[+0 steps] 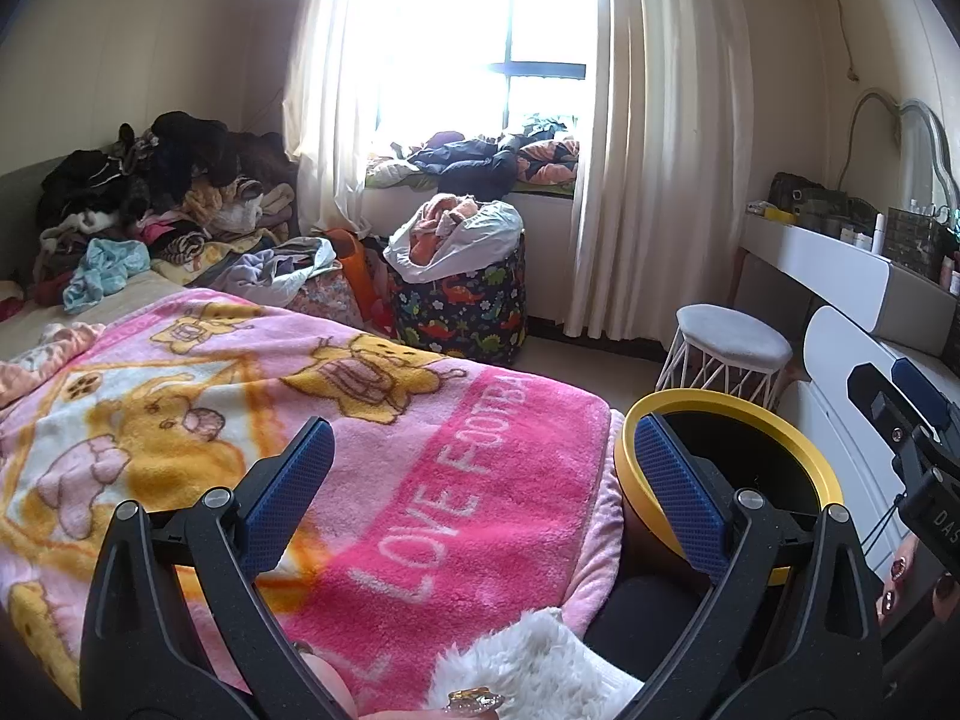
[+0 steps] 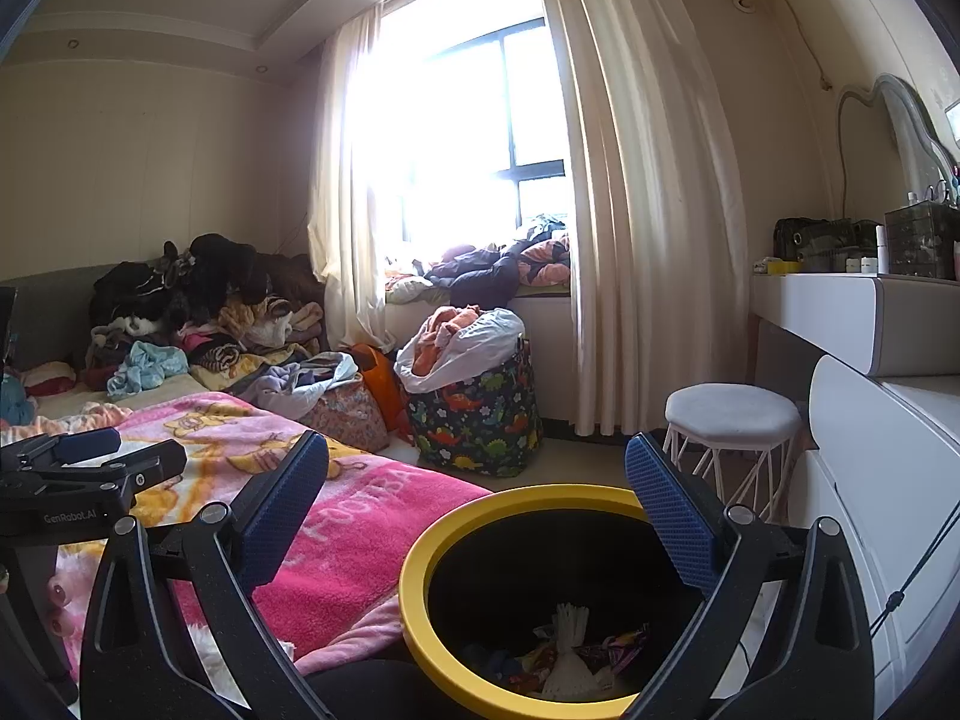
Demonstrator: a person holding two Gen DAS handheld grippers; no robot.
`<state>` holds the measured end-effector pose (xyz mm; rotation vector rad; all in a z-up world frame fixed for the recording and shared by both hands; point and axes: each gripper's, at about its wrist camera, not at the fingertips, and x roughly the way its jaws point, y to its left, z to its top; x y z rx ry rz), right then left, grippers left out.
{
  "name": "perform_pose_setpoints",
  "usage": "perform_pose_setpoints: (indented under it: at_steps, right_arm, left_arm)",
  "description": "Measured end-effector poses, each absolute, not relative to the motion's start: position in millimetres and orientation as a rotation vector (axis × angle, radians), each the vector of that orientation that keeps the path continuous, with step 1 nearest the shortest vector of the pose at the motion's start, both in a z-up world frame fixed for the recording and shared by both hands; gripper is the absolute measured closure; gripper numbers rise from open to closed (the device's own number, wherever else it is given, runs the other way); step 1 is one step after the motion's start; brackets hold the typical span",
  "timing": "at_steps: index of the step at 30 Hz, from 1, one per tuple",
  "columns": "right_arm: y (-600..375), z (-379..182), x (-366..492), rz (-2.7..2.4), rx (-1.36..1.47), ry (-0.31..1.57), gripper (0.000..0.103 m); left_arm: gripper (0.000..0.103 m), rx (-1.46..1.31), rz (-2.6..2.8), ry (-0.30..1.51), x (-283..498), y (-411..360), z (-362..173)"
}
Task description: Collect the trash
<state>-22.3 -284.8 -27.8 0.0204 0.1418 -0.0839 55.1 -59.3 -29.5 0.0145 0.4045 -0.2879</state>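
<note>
Bed (image 1: pixel 120 294) — pink blanket (image 1: pixel 372 456), clothes heap (image 1: pixel 162 192), perhaps a pillow behind

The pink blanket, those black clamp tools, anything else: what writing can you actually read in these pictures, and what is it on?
"LOVE FOOTBA", cut off at the fold: pink blanket.
"GenRobot.AI": body of the left gripper, seen from the right wrist.
"DAS", cut off at the frame edge: body of the right gripper, seen from the left wrist.
Bottles on the dresser: too small to read.
</note>
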Motion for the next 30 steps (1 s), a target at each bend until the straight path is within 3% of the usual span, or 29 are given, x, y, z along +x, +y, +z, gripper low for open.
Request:
perform_pose_setpoints:
  at_steps: [30]
  right_arm:
    - [-285.9, -28.8, -23.5, -0.086, 0.024, 0.139, 0.006]
  left_arm:
    - [0.011, 0.014, -0.289, 0.402, 54.8, -59.2, -29.9]
